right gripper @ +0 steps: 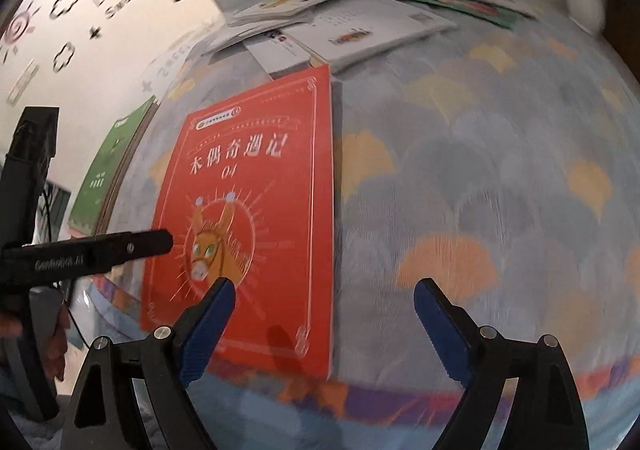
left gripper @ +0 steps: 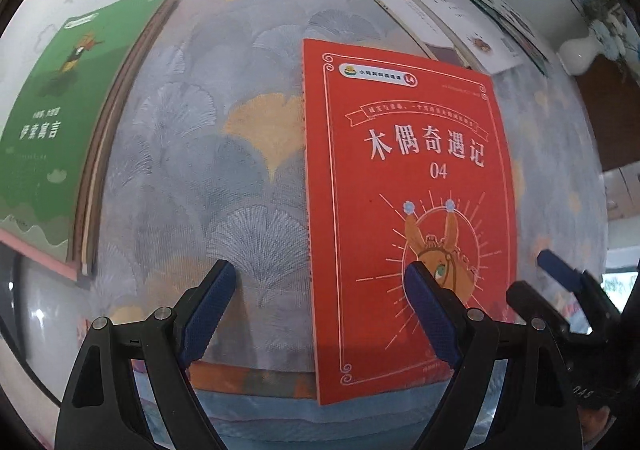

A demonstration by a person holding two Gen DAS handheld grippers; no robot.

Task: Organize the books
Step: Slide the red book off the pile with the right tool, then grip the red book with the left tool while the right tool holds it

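A red book (left gripper: 408, 210) with a donkey on its cover lies flat on the patterned tablecloth (left gripper: 224, 154), close to the near edge. My left gripper (left gripper: 320, 270) hovers open above it, one finger over the cover and the other over bare cloth. My right gripper (right gripper: 325, 286) is open too, its left finger over the lower part of the red book (right gripper: 248, 210), with nothing between its pads. A green book (left gripper: 52, 130) tops a small stack at the left. One blue fingertip (left gripper: 556, 266) of the right gripper shows at the book's right.
Several loose books (right gripper: 340, 30) lie scattered at the back of the table. A white vase (left gripper: 580, 50) stands at the back right. A wall with decals (right gripper: 80, 10) runs along the left. A hand (right gripper: 56, 342) holds the left gripper's handle.
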